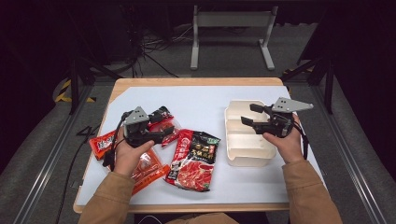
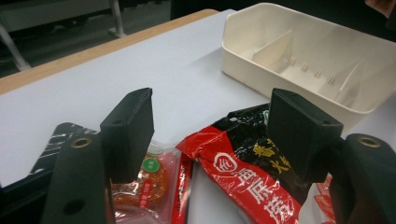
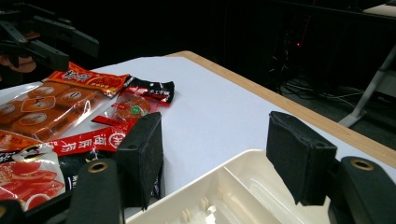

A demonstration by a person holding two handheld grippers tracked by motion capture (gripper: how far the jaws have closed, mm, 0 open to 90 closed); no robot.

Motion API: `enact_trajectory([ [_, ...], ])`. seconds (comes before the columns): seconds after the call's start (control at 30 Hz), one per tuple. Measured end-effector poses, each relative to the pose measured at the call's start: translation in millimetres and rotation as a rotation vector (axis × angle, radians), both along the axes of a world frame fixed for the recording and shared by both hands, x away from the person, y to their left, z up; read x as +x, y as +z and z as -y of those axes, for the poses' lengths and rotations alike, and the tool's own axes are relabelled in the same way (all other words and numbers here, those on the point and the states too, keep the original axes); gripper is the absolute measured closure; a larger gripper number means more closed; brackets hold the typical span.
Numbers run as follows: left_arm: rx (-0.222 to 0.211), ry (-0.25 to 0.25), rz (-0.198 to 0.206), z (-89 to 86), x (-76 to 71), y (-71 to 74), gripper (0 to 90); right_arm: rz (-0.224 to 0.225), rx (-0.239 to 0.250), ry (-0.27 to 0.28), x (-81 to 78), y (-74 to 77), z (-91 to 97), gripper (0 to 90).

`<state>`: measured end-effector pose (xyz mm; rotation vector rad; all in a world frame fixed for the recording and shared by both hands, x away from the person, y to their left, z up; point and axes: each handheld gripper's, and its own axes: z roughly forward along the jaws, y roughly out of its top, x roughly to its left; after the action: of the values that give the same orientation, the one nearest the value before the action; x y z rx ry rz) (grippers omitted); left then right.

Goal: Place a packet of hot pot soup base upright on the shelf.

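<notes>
Seasoning packets lie scattered on the white table left of the divided tray. Our left gripper hovers over them, jaws spread and empty, so we'd drop squarely on one packet. Right gripper hangs over the tray, empty too. Its view catches the dividers up close

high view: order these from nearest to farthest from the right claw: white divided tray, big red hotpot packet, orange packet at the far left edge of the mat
1. White divided tray: directly under the right claw, on the mat's right side.
2. Big red hotpot packet: mid-mat, left of the tray.
3. Orange packet: far left, beyond the left claw.
</notes>
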<state>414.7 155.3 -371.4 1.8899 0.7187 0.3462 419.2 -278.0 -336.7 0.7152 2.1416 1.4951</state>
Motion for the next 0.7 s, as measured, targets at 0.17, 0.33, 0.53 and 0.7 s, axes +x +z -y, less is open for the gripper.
enact_trajectory([
  [0.17,0.023,-0.012,-0.027,14.7,2.5,-2.7,31.1,-0.004,0.006,0.004,-1.8,2.3,-1.8,36.0],
  [0.33,0.027,-0.022,-0.036,25.8,3.3,-4.2,29.9,0.004,-0.001,0.012,-3.9,4.5,-4.5,35.5],
  [0.53,0.018,-0.026,-0.077,32.6,11.1,-11.4,28.7,-0.001,-0.005,0.005,-4.6,4.4,-3.3,35.2],
  [0.7,0.024,-0.025,-0.112,38.4,20.1,-19.6,27.8,0.000,-0.009,-0.001,-4.9,4.5,-2.5,35.1],
])
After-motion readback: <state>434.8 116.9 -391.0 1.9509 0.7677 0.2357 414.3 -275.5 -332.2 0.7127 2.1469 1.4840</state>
